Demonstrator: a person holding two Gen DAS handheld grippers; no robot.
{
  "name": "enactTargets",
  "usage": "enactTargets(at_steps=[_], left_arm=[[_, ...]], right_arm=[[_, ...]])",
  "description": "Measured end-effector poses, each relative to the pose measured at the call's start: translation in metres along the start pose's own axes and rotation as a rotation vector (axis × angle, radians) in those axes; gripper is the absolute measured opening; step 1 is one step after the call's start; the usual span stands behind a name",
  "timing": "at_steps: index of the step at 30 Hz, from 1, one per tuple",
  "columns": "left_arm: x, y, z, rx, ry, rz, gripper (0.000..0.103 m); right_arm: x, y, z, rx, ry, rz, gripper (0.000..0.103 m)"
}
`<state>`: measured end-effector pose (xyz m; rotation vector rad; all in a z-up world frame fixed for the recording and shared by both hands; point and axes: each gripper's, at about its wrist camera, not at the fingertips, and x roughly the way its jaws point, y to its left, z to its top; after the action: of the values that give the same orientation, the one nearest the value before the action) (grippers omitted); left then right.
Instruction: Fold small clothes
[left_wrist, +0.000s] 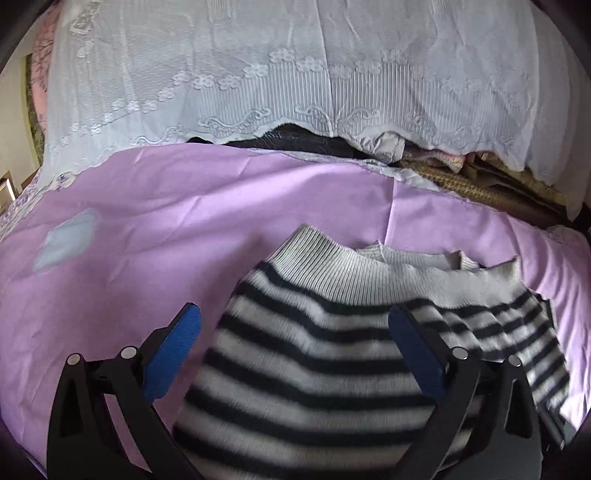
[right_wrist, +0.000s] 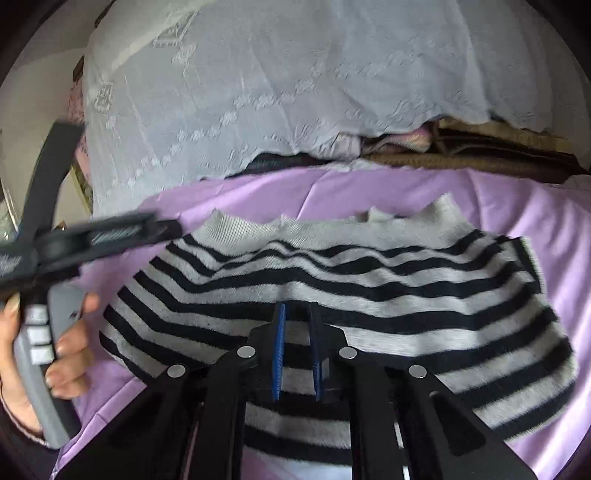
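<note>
A small black-and-white striped knit sweater (left_wrist: 314, 350) with a ribbed grey hem lies on the purple sheet (left_wrist: 129, 229); it also shows in the right wrist view (right_wrist: 351, 280). My left gripper (left_wrist: 295, 325) is open, its blue pads wide apart above the sweater's left part. My right gripper (right_wrist: 297, 314) hovers over the sweater's near middle with its blue pads almost together, a narrow gap between them and no cloth in it. The left gripper's body and the hand holding it (right_wrist: 70, 347) show at the left of the right wrist view.
A white lace curtain (left_wrist: 295, 74) hangs behind the purple sheet (right_wrist: 535, 221). Under its hem lie dark and brown folded fabrics (left_wrist: 461, 181). A pale grey patch (left_wrist: 66, 240) sits on the sheet at the left.
</note>
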<state>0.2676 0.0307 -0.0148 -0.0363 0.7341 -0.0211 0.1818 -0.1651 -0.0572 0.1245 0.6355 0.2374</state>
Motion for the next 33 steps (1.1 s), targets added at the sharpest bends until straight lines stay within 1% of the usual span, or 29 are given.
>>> enactTargets(at_steps=[1,2,3,4,5,6,7,8,10,12,13,15,16,17,20,21,23,24,25,27,29,30,31,32,33], left_arm=[[0.015,-0.005,0.004,0.007,0.017,0.026,0.099],[0.026,-0.006,0.006,0.012,0.031,0.045,0.099],[0.045,-0.006,0.007,0.014,0.061,0.077,0.099],[0.059,-0.004,0.006,0.005,0.096,0.094,0.099],[0.074,-0.001,0.004,-0.013,0.148,0.098,0.099],[0.095,0.008,0.000,-0.064,0.242,0.072,0.099],[0.100,0.016,-0.002,-0.110,0.263,0.038,0.099],[0.100,0.022,-0.001,-0.141,0.266,0.018,0.099],[0.101,0.025,-0.001,-0.143,0.272,0.011,0.099],[0.092,0.025,-0.003,-0.140,0.244,0.039,0.099],[0.081,0.025,-0.006,-0.140,0.215,0.043,0.098],[0.056,0.019,-0.010,-0.122,0.152,0.005,0.098],[0.044,0.012,-0.013,-0.088,0.121,-0.006,0.098],[0.037,0.003,-0.013,-0.051,0.101,0.001,0.098],[0.019,-0.040,-0.019,0.108,0.032,0.057,0.098],[0.020,-0.050,-0.022,0.140,0.026,0.089,0.098],[0.036,-0.065,-0.026,0.185,0.047,0.172,0.099],[0.048,-0.068,-0.031,0.197,0.063,0.202,0.099],[0.053,-0.069,-0.036,0.200,0.048,0.213,0.099],[0.047,-0.070,-0.037,0.223,0.027,0.233,0.099],[0.040,-0.069,-0.040,0.226,0.010,0.217,0.099],[0.033,-0.066,-0.041,0.214,-0.002,0.180,0.099],[0.020,-0.061,-0.046,0.195,-0.012,0.140,0.099],[0.010,-0.052,-0.047,0.167,-0.026,0.083,0.099],[0.001,-0.043,-0.046,0.147,-0.042,0.068,0.099]], right_arm=[[0.011,0.000,0.001,0.001,0.057,0.008,0.015],[0.016,-0.002,0.002,0.014,0.085,0.026,0.015],[0.016,-0.005,0.002,0.027,0.087,0.041,0.015],[0.016,-0.006,0.001,0.032,0.088,0.048,0.015],[0.015,-0.005,0.001,0.027,0.089,0.045,0.015],[0.015,-0.003,0.001,0.014,0.090,0.032,0.015],[0.015,0.000,0.001,-0.001,0.090,0.016,0.015],[0.014,0.004,0.001,-0.016,0.089,0.001,0.015],[0.012,0.007,0.001,-0.026,0.086,-0.008,0.015],[0.011,0.005,0.000,-0.017,0.081,0.000,0.015],[0.012,0.003,-0.002,-0.012,0.076,0.005,0.015],[0.013,-0.001,-0.002,-0.002,0.076,0.016,0.015],[0.014,-0.001,-0.002,-0.002,0.076,0.017,0.015],[0.013,0.001,-0.003,-0.007,0.076,0.015,0.016],[0.013,0.002,-0.003,-0.020,0.074,0.016,0.021],[0.013,0.002,-0.004,-0.019,0.074,0.018,0.021],[0.013,0.001,-0.004,-0.014,0.073,0.024,0.022],[0.013,0.001,-0.004,-0.013,0.072,0.026,0.022],[0.013,0.002,-0.004,-0.015,0.073,0.027,0.023],[0.012,0.003,-0.004,-0.021,0.070,0.030,0.026],[0.008,0.003,-0.004,-0.022,0.054,0.032,0.028],[0.003,0.002,-0.005,-0.021,0.044,0.037,0.031],[-0.003,0.001,-0.005,-0.022,0.025,0.037,0.032],[-0.007,0.000,-0.005,-0.023,0.007,0.023,0.032],[-0.013,-0.002,-0.004,-0.019,-0.024,-0.005,0.033]])
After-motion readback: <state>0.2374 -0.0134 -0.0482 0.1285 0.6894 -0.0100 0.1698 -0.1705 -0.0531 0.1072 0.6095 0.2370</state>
